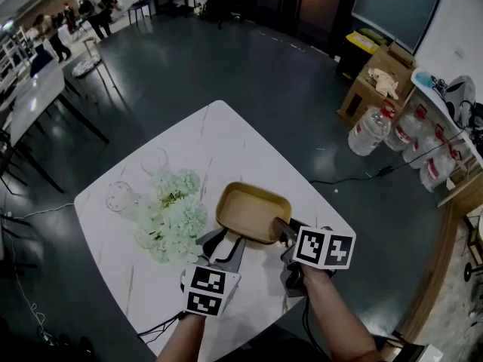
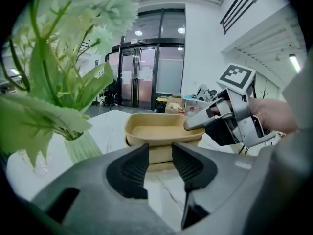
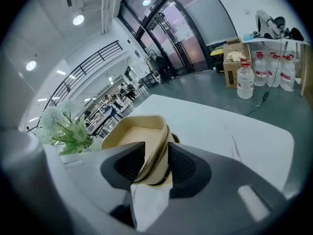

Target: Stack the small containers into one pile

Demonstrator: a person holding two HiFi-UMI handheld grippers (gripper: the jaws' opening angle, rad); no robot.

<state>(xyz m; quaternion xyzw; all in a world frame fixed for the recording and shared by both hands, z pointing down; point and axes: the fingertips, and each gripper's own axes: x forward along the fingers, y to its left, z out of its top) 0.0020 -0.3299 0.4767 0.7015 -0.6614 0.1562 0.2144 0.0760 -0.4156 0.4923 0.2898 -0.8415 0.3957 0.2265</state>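
Two tan rectangular containers (image 1: 253, 212) sit nested as one pile on the white marble table (image 1: 226, 138). In the left gripper view the upper container (image 2: 164, 130) rests inside the lower one (image 2: 161, 154). My right gripper (image 1: 281, 231) is at the pile's near right corner. In the right gripper view its jaws (image 3: 155, 163) straddle the upper rim (image 3: 139, 133) and stand apart from it, open. My left gripper (image 1: 225, 249) is just in front of the pile, open (image 2: 160, 165), with nothing between its pads. It faces the pile's near side.
A bunch of pale green artificial flowers (image 1: 170, 213) lies left of the pile, close to my left gripper. Two clear glasses (image 1: 119, 197) stand farther left. The table's right edge (image 1: 332, 217) is close behind my right gripper. Water bottles (image 1: 370, 130) and cardboard boxes (image 1: 377, 81) stand on the floor beyond.
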